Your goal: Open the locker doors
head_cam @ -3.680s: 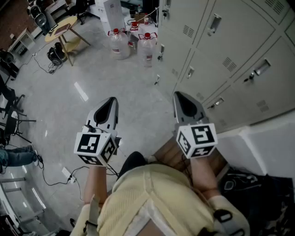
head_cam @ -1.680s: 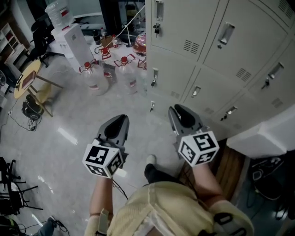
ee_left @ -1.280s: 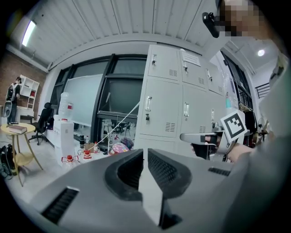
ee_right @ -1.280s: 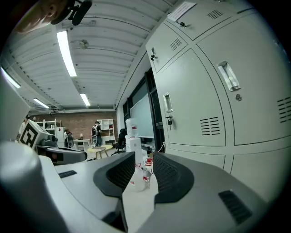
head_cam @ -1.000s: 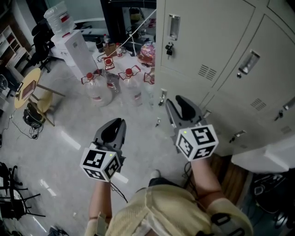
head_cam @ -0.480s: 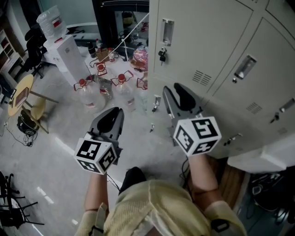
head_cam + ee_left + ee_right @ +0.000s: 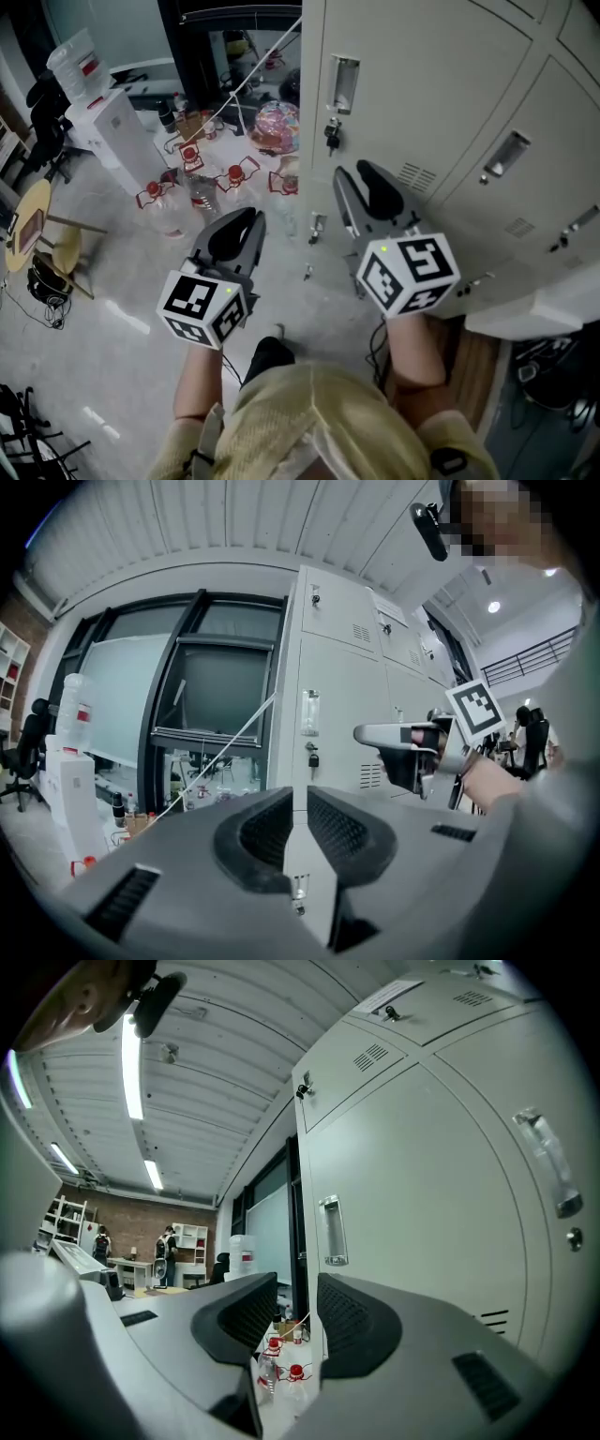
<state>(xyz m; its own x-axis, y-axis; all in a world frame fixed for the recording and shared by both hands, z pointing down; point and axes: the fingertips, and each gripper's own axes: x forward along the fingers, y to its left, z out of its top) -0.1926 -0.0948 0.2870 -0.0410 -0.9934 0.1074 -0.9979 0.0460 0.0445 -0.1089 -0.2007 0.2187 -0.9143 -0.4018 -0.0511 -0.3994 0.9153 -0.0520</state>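
Beige metal lockers (image 7: 422,84) fill the right side of the head view, all doors closed. The left-end door carries a recessed handle (image 7: 342,84) with a small padlock (image 7: 330,136) under it. My right gripper (image 7: 356,175) hangs just in front of that door, below the handle, open and empty. In the right gripper view the handle (image 7: 331,1232) stands just above the gripper (image 7: 298,1283). My left gripper (image 7: 246,220) is held further left, off the lockers, open by a narrow gap and empty. The left gripper (image 7: 300,794) faces the lockers' end column (image 7: 337,696).
Large water bottles (image 7: 164,202) with red caps, a white water dispenser (image 7: 108,122) and a pink bag (image 7: 265,122) crowd the floor left of the lockers. A round table (image 7: 28,225) stands at far left. A white ledge (image 7: 534,309) juts out at the right.
The person has stepped closer to the lockers and turned toward the left-end column. Both grippers have come up toward that door, still empty.
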